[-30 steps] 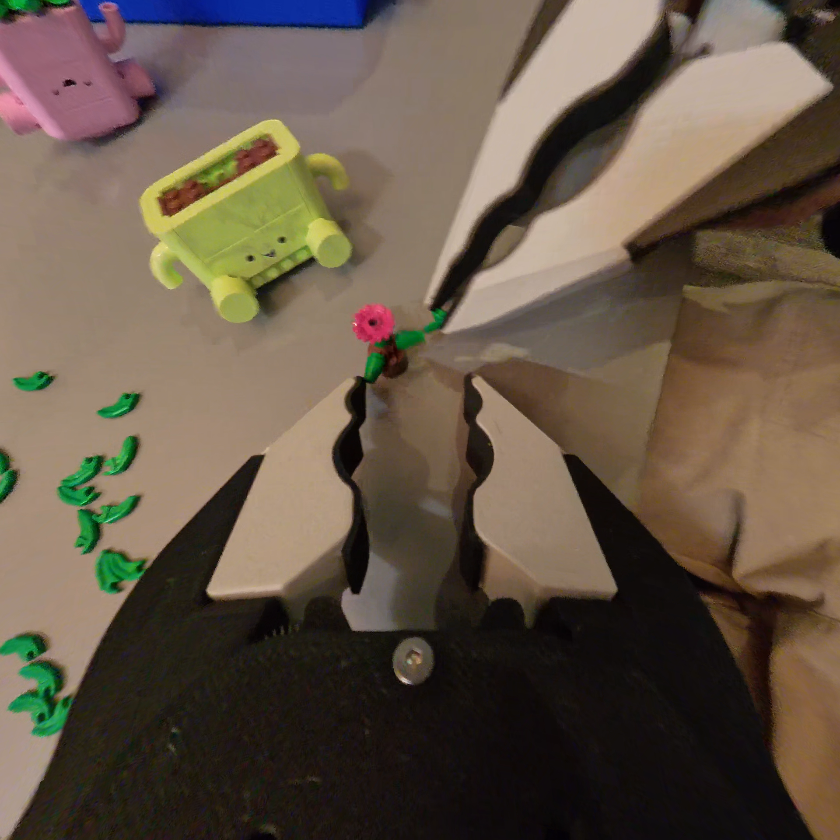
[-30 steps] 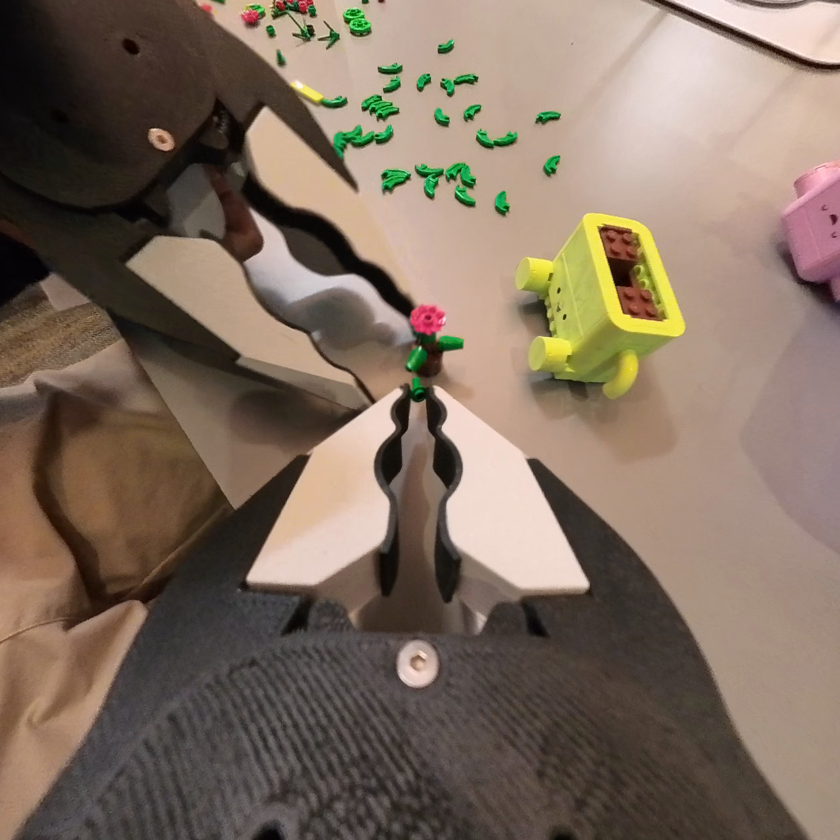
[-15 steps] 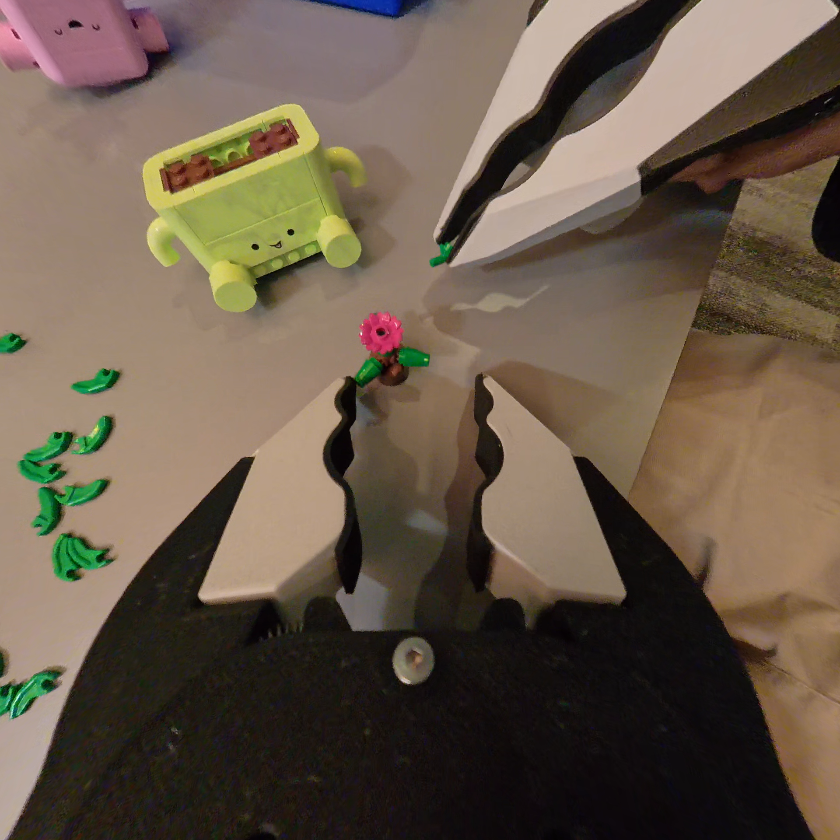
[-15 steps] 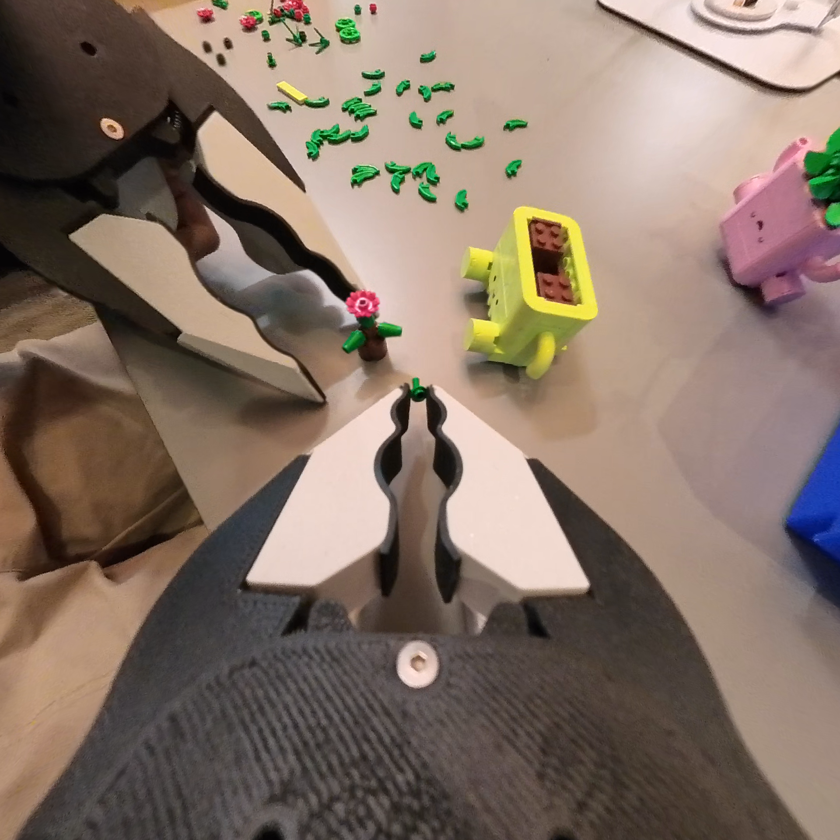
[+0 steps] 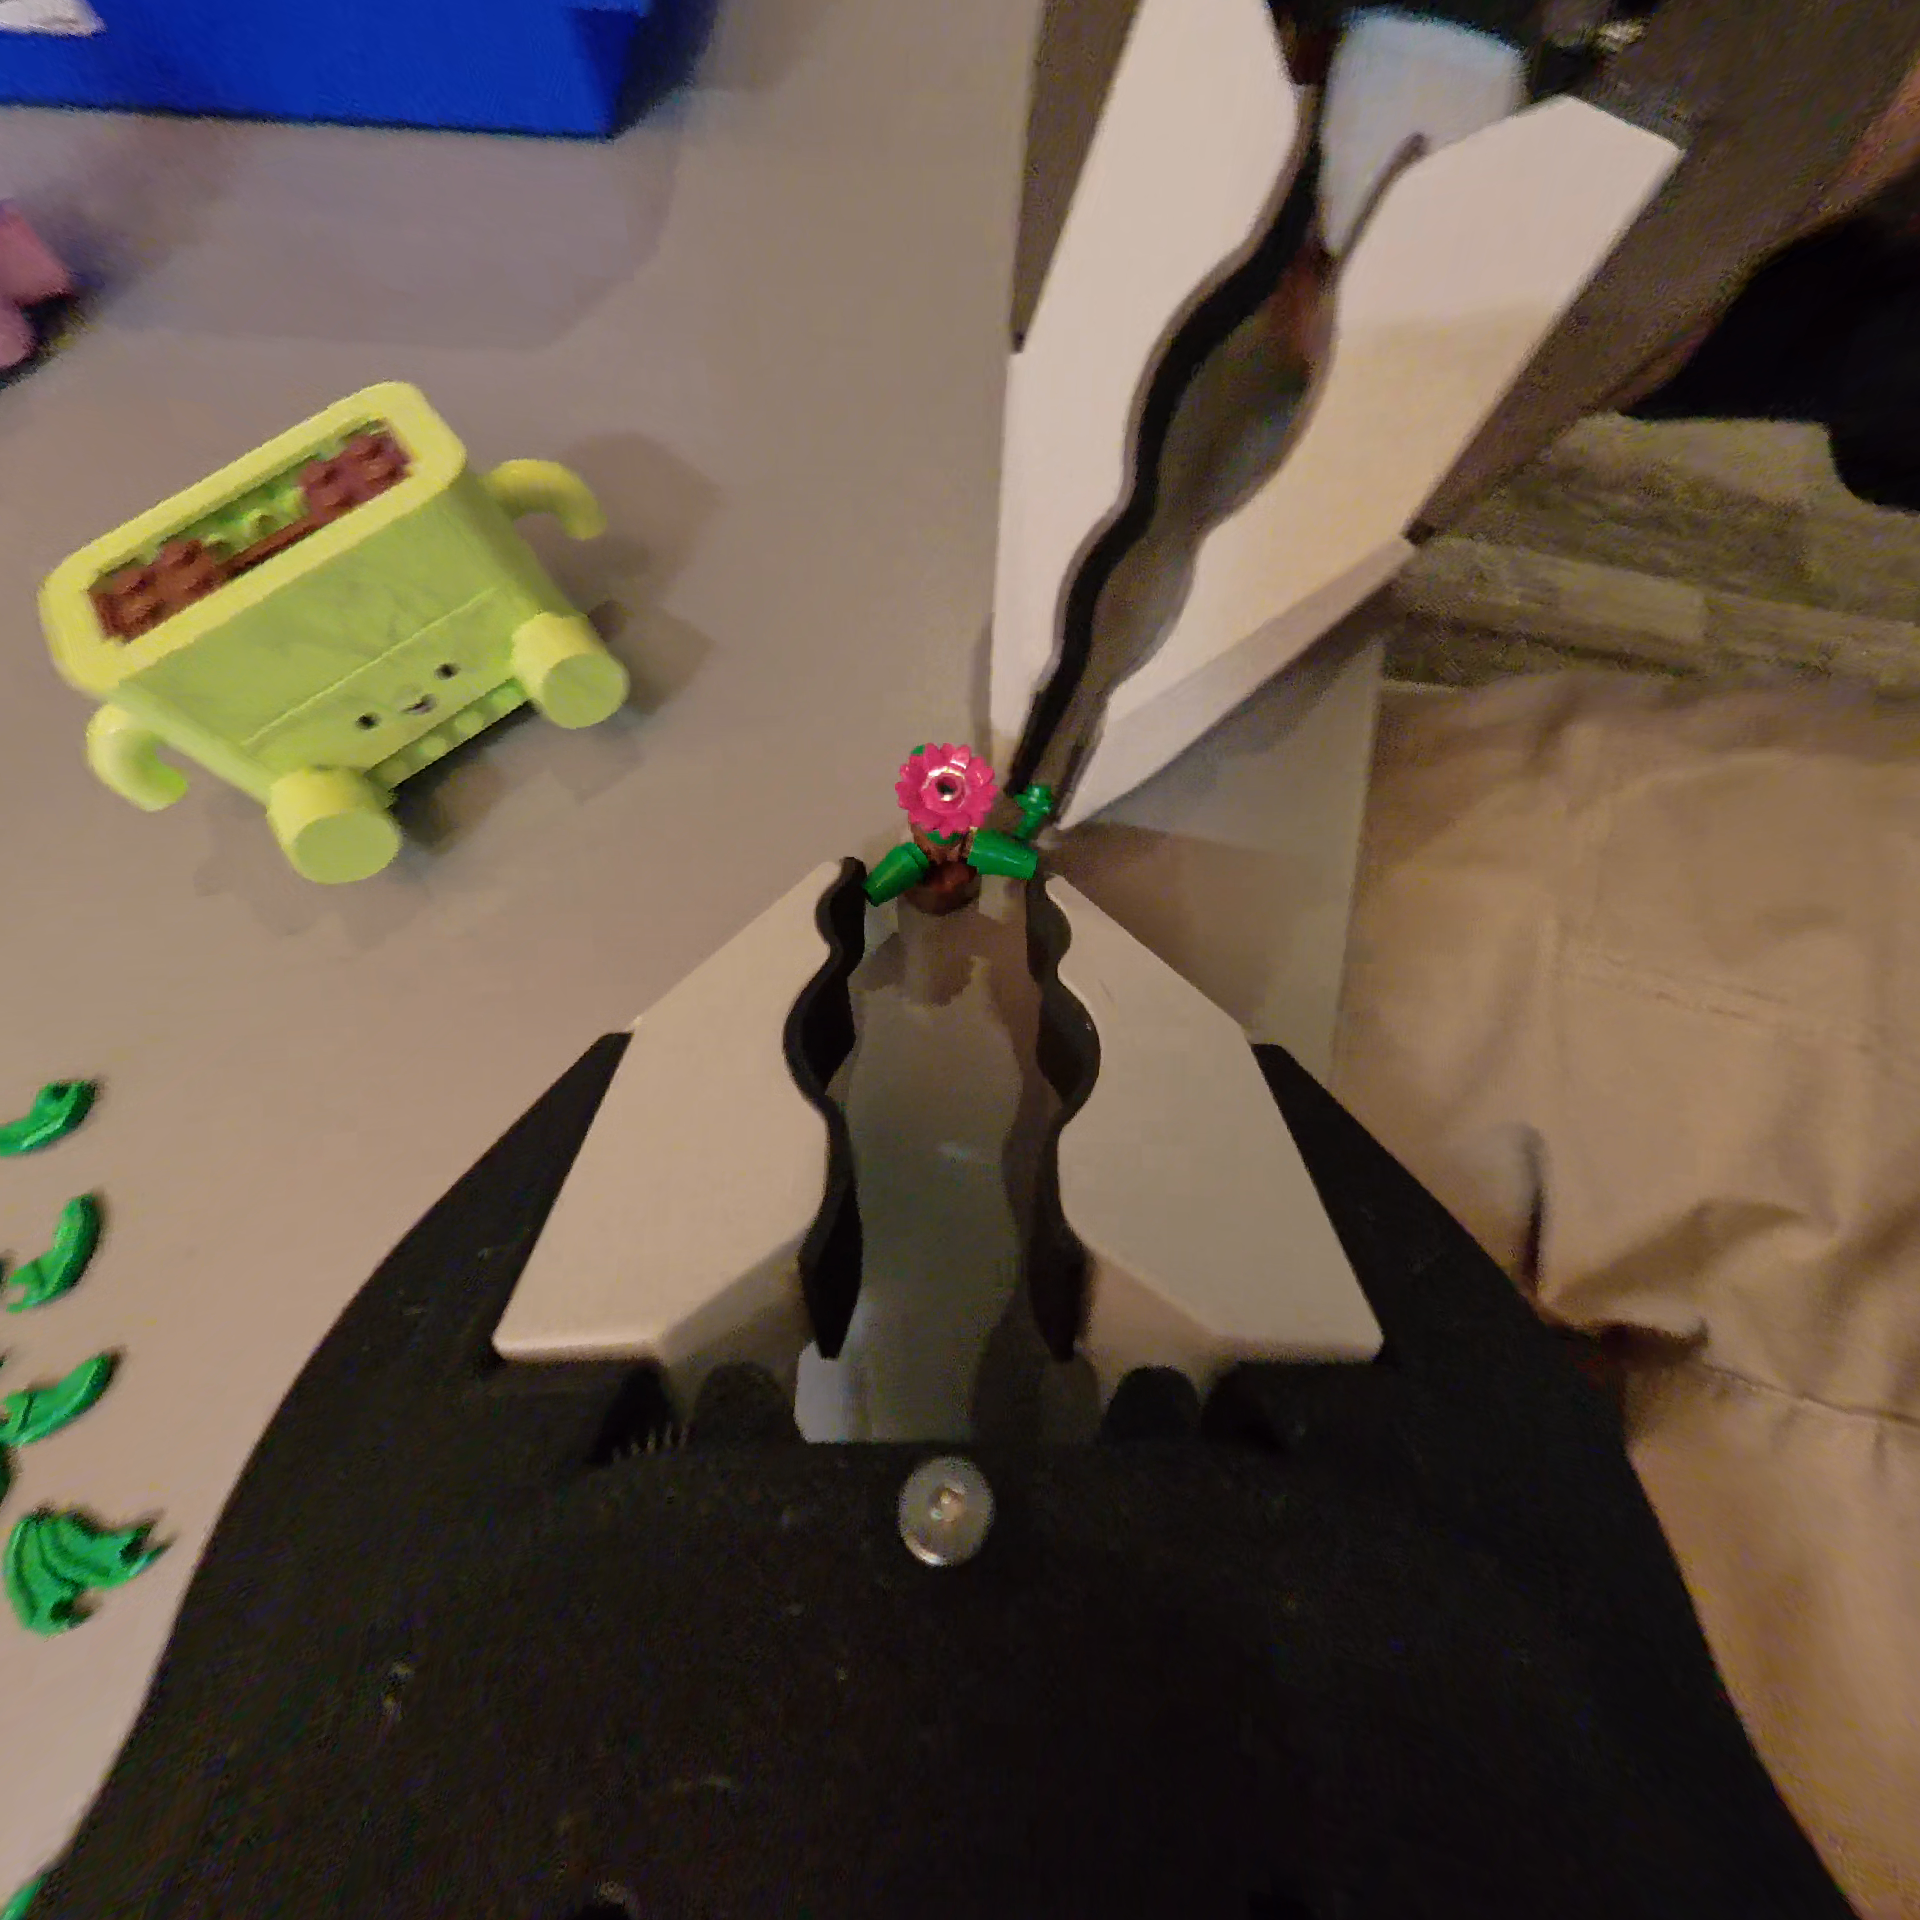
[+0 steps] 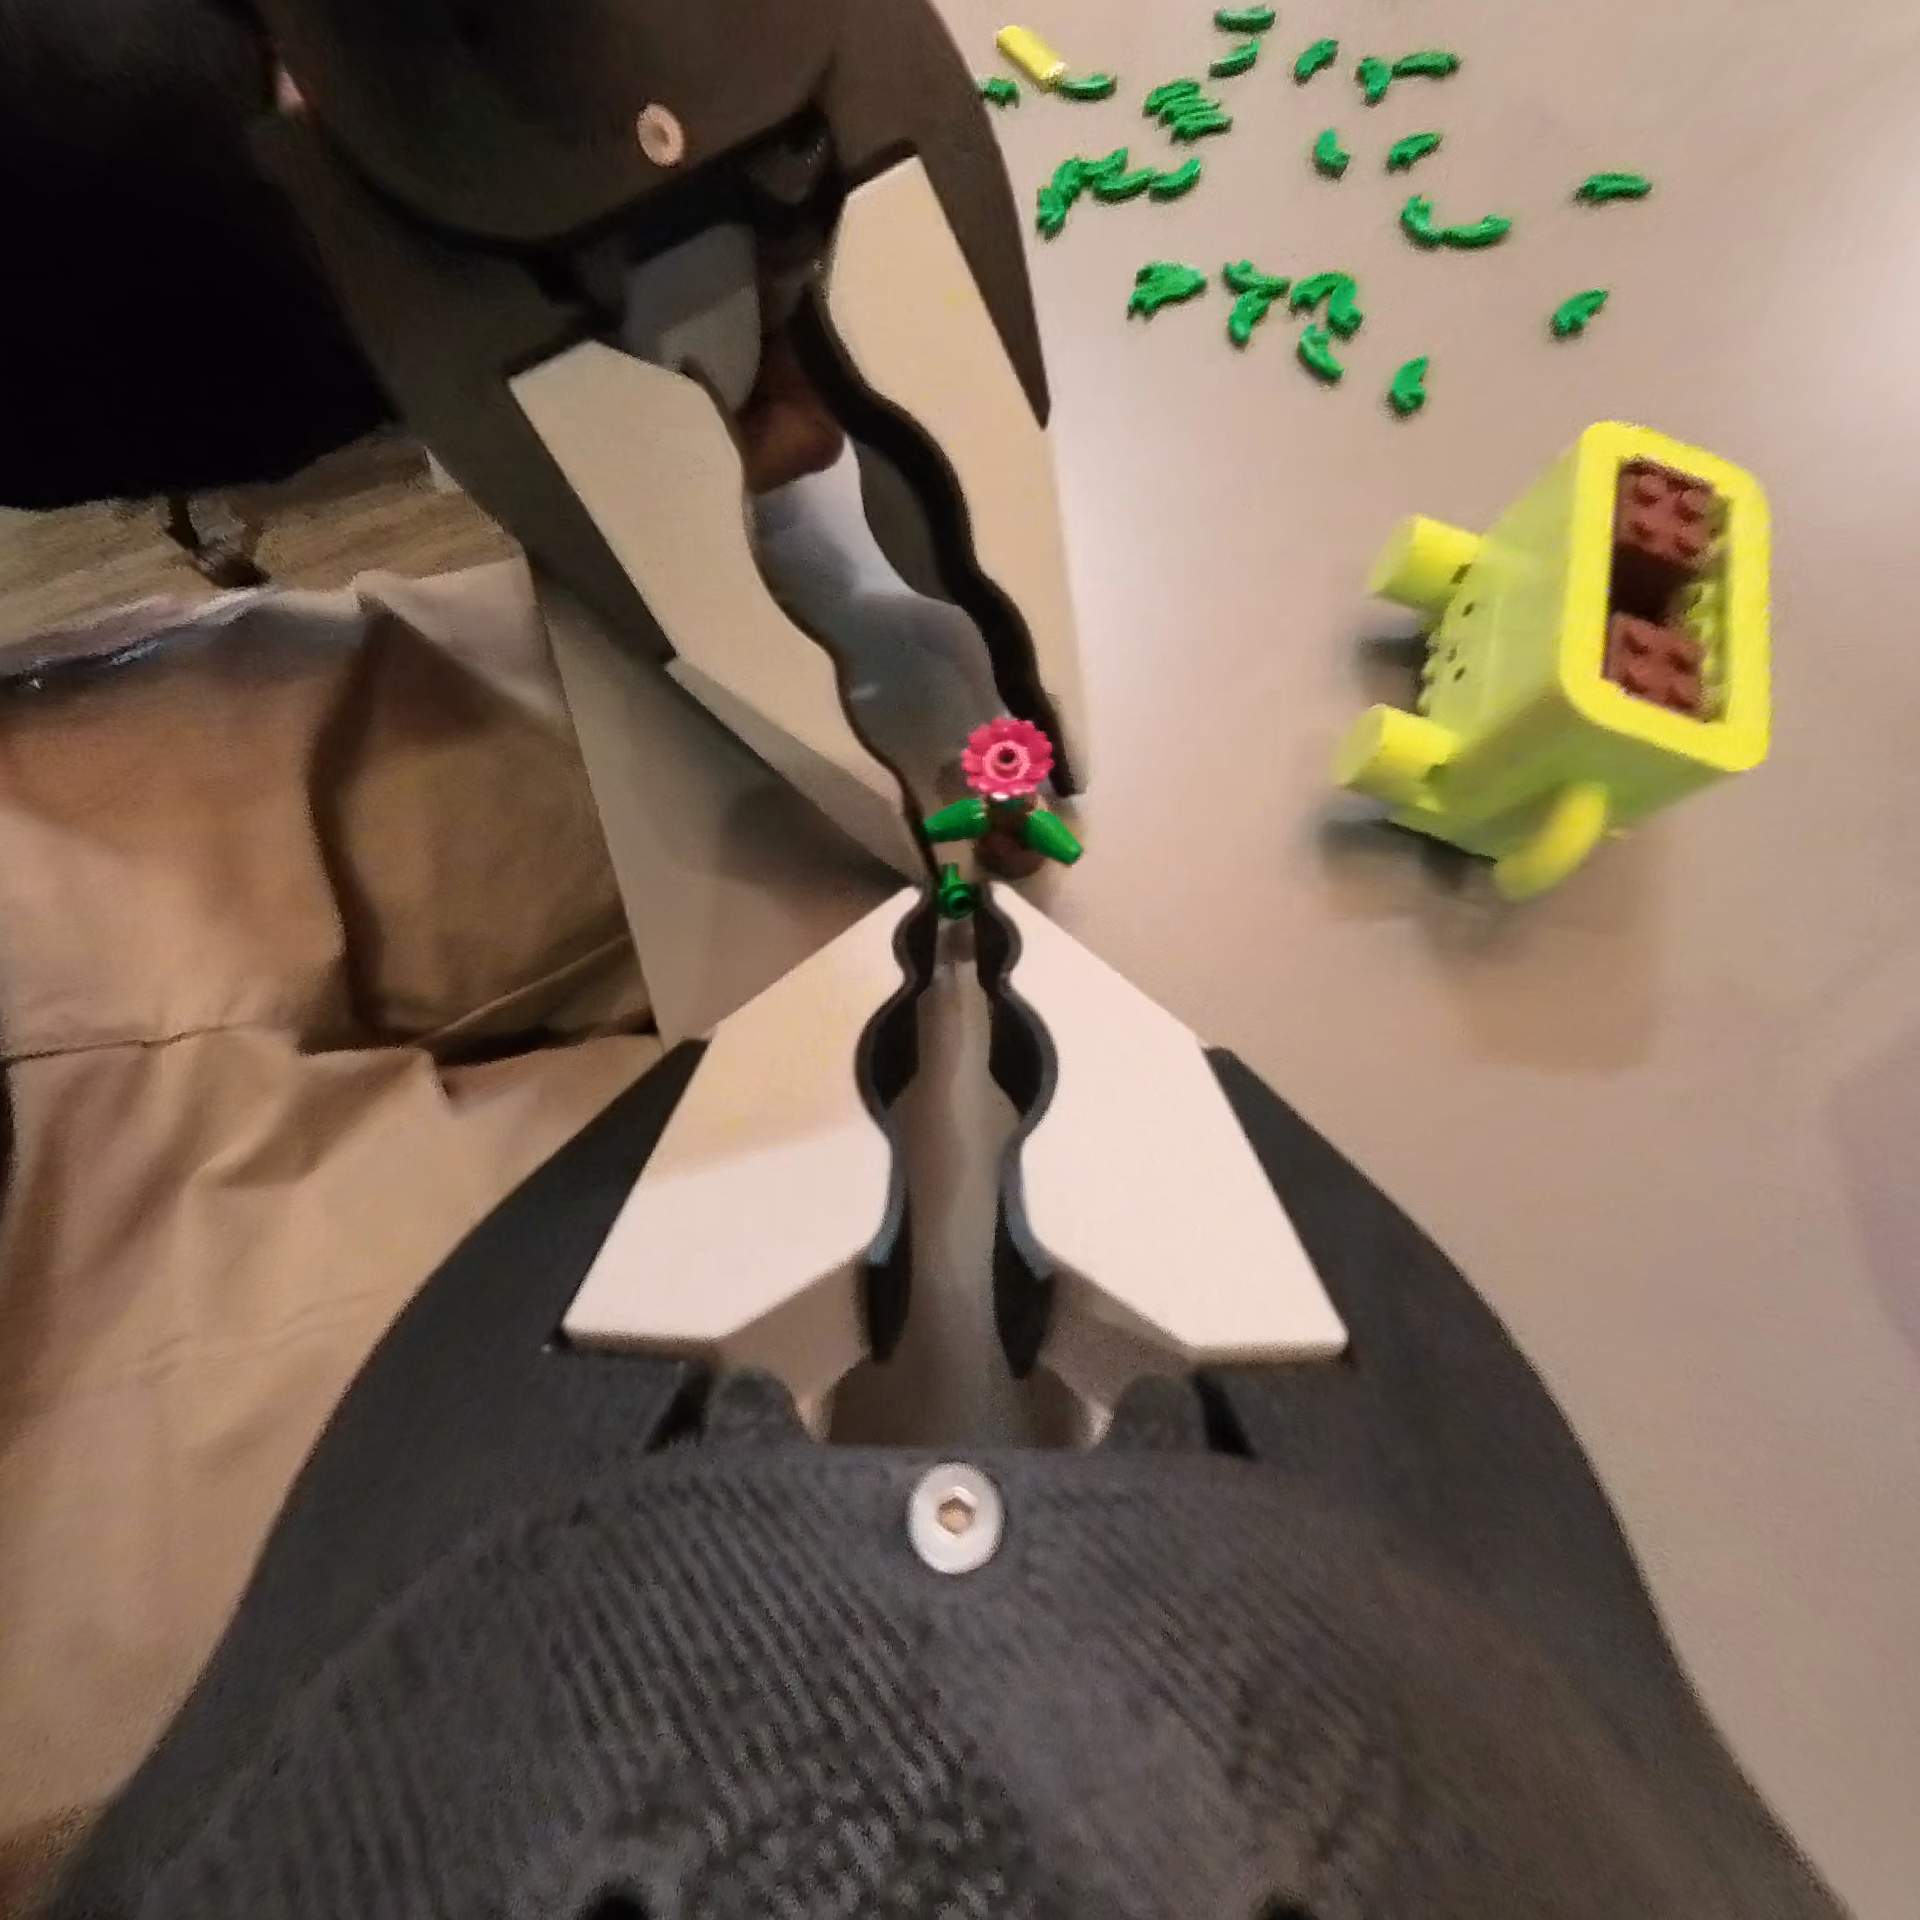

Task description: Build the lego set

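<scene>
A small flower (image 5: 945,795) with a pink bloom, two green leaves and a brown base stands on the grey table (image 5: 727,312). My left gripper (image 5: 948,883) is open, and its tips flank the flower's base and leaves. My right gripper (image 6: 951,914) is shut on a tiny green piece (image 6: 956,899) and holds it against the flower's near side (image 6: 1003,790). In the left wrist view the right gripper (image 5: 1039,816) comes down from above, with the green piece (image 5: 1034,802) beside the right leaf. The left gripper (image 6: 992,826) also shows in the right wrist view, around the flower.
A lime-green planter figure (image 5: 322,623) with brown bricks in its top lies to the left, also in the right wrist view (image 6: 1579,665). Several loose green leaf pieces (image 6: 1299,291) lie beyond. A blue box (image 5: 312,52) sits at the back. Beige cloth (image 5: 1662,1039) lies past the table edge.
The right gripper, lifted away half a second ago, has come back down with the green piece to the flower. The left gripper has moved forward around the flower and its jaws have narrowed a little.
</scene>
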Action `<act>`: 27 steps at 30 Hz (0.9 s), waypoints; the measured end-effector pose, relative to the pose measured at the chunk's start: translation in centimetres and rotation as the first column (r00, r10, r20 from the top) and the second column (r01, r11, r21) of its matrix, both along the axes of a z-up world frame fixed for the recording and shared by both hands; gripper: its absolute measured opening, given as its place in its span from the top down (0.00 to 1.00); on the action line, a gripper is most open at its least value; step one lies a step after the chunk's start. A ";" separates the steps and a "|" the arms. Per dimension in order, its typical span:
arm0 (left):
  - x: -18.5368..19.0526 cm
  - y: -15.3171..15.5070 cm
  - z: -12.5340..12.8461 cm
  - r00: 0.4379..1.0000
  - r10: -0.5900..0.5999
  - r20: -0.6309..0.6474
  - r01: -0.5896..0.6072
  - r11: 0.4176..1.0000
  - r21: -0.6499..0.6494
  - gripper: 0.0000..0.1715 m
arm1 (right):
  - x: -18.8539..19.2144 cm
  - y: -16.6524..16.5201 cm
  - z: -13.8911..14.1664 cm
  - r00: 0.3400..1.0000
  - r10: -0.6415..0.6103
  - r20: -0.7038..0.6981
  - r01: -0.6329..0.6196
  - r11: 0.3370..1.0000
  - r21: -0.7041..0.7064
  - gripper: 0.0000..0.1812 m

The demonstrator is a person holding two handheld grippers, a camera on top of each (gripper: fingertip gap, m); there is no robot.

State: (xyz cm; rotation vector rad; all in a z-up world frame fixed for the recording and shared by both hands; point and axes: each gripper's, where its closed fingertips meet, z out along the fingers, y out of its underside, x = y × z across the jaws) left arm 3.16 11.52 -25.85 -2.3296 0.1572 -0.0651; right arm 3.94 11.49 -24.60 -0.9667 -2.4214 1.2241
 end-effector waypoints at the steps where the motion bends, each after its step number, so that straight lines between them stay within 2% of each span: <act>1: 0.4 -0.1 0.0 0.999 -0.033 -0.019 0.033 0.999 -0.001 0.83 | 0.4 0.2 -0.2 1.000 -0.002 0.000 0.002 1.000 0.015 0.97; 4: 1.3 -0.5 0.0 0.994 -0.103 -0.046 0.104 0.995 0.008 0.83 | 0.7 1.6 -0.4 0.999 -0.039 -0.028 0.041 0.997 0.064 0.97; 8: 2.0 -0.8 0.1 0.988 -0.150 -0.027 0.150 0.989 0.007 0.83 | 0.9 1.9 0.8 0.996 -0.011 -0.088 0.012 1.000 0.011 0.97; 11: 1.6 -0.7 0.1 0.991 -0.128 -0.031 0.128 0.992 0.009 0.76 | 0.9 1.7 1.6 0.989 0.004 -0.149 -0.004 1.000 0.000 0.97; 20: 1.7 -0.7 0.3 0.990 -0.131 -0.048 0.133 0.991 0.025 0.77 | 0.9 0.9 0.6 0.987 0.060 -0.151 -0.048 0.996 0.080 0.97; 27: 1.6 -0.7 0.7 0.992 -0.128 0.001 0.128 0.991 0.049 0.73 | 0.7 1.0 0.5 0.984 0.061 -0.166 -0.044 0.994 0.105 0.97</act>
